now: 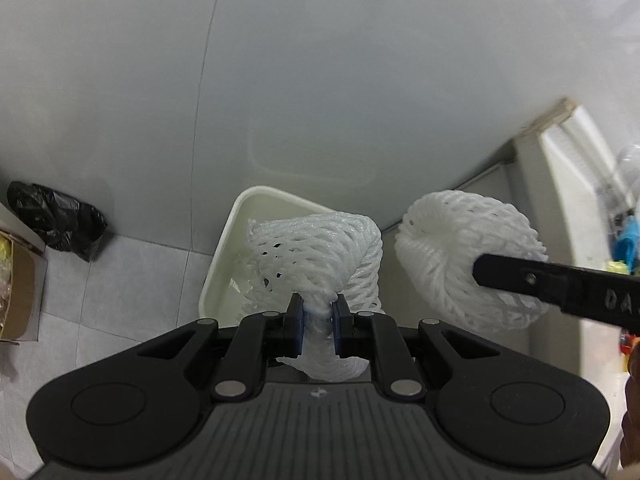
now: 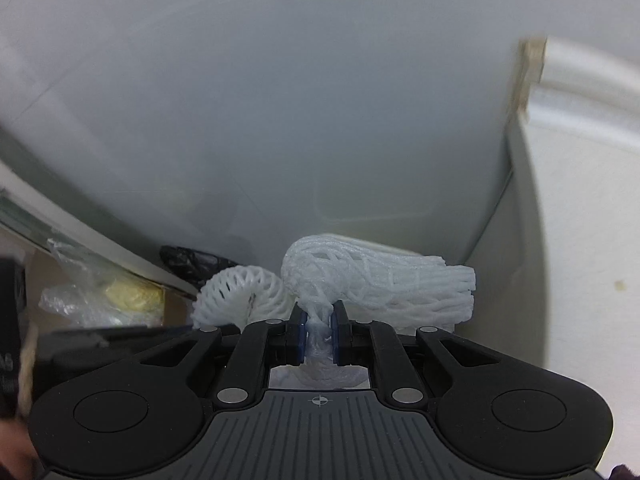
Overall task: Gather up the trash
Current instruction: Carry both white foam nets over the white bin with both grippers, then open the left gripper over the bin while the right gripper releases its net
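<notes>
On my right gripper's [image 1: 560, 280] black finger I read only raised letters "DA"; the rest runs off-frame.

Two white foam fruit nets, both off the floor. First foam net [image 1: 320, 256]: open mesh sleeve, pinched at one bunched end, body fanned out above the white bin [image 1: 224, 256]. Second foam net [image 1: 468, 256]: rounder, cupped, mesh mouth showing, just beside the first and to its right in the left wrist view. Bin rectangular, cream-white, standing against the wall.
</notes>
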Available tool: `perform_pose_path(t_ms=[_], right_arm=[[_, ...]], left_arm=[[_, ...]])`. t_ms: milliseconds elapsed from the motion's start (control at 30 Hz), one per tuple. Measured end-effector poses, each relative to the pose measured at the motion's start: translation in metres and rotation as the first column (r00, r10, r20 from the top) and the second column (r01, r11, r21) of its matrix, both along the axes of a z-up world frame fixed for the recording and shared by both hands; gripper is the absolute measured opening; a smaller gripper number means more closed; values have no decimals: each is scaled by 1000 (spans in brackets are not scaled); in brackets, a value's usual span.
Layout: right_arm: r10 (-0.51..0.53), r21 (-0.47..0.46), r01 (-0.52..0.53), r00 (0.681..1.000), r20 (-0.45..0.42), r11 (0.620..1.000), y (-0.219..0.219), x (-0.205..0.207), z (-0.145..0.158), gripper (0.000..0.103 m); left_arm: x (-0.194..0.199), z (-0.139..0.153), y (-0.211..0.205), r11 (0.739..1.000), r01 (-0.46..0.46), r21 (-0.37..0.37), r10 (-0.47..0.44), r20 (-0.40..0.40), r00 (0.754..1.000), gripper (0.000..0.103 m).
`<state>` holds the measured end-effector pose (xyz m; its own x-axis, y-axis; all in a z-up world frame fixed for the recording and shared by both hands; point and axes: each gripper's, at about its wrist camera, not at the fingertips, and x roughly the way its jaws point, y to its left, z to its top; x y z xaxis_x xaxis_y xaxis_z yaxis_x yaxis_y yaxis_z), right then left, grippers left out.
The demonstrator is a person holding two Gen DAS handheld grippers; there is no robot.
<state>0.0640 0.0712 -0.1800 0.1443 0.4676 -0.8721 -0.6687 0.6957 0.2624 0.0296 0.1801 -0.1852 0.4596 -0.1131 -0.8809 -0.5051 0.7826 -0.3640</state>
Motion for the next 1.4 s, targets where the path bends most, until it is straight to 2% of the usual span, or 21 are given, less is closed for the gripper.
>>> perform_pose_path(t_ms=[200, 367, 500, 667, 700, 767, 833, 900, 1200, 1400], right_arm=[[-35, -30, 32, 993, -109, 999, 23, 20, -47, 11], [-85, -96, 71, 984, -154, 993, 36, 35, -79, 12], [-115, -141, 93, 981, -156, 986, 40, 40, -94, 14], [-142, -157, 117, 977, -160, 981, 44, 41, -97, 18], [-150, -154, 126, 975, -162, 980, 46, 37, -97, 18], [-165, -152, 138, 970, -177, 979, 44, 38, -99, 27], [-176, -144, 149, 964, -197, 978, 42, 38, -100, 55], [-184, -134, 159, 963, -198, 978, 41, 39, -98, 66], [-183, -116, 162, 963, -196, 980, 37, 44, -79, 70], [-163, -100, 145, 966, -201, 984, 38, 44, -73, 73]], left_arm=[[13, -38, 5, 1000, -6, -21, 5, -41, 999, 15], [23, -63, 3, 1000, 6, 5, -6, -77, 997, 16], [26, -75, 3, 1000, 7, 24, -4, -92, 996, 17], [23, -81, 4, 999, 6, 37, -2, -111, 994, 22], [24, -80, 2, 999, 10, 41, -5, -114, 994, 27], [24, -80, 1, 998, 20, 53, -14, -112, 994, 37], [23, -78, 0, 997, 32, 64, -25, -113, 993, 50], [23, -77, 0, 997, 35, 73, -27, -115, 993, 64], [23, -69, -4, 997, 36, 68, -28, -117, 993, 81], [23, -70, -1, 997, 37, 74, -30, -100, 995, 87]])
